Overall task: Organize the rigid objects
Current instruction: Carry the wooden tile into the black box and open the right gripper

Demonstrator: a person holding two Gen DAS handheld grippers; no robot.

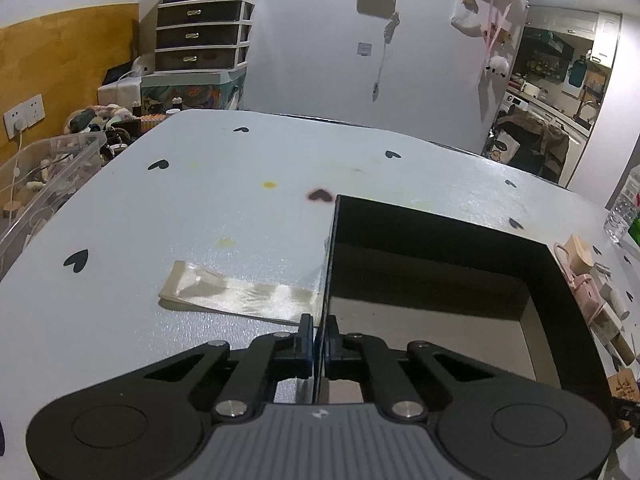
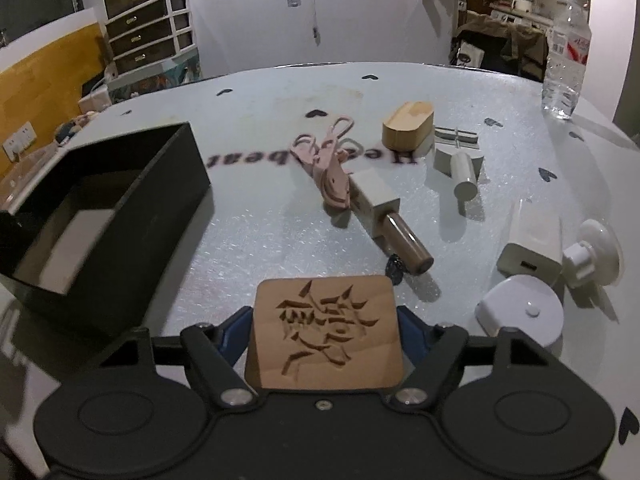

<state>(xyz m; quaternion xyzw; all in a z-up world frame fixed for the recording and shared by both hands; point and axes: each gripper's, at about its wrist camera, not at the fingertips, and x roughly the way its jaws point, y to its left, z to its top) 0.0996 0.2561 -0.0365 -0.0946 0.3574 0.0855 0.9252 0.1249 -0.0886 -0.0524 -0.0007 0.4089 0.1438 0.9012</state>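
Nearest the left wrist camera, the left gripper (image 1: 319, 344) had its jaws drawn narrow and pinched on the thin near wall of the black box (image 1: 560, 272), one finger outside and one inside. That box sat open on the white table (image 1: 200, 208), and its floor, as far as this view showed, was bare. A clear plastic sleeve (image 1: 236, 294) lay flat just beside the box's left wall. At the right edge, a few of the loose items showed beyond the box.

Closest to the right wrist camera, the right gripper (image 2: 324, 330) stood fairly wide with the carved wooden block (image 2: 325, 330) between its blue pads (image 2: 234, 330); the pads looked to be at the block's sides, though whether they pressed could not be told. Beyond it, still out on the table, lay the pink scissors (image 2: 326, 160), the wooden oval piece (image 2: 408, 124), a white charger (image 2: 532, 246), a round white device (image 2: 520, 308) and a suction-cup holder (image 2: 592, 256). The black box stood to the left, well apart from them.

Judging by this, sorting had barely begun: nothing appeared boxed, and everything remained to be moved.
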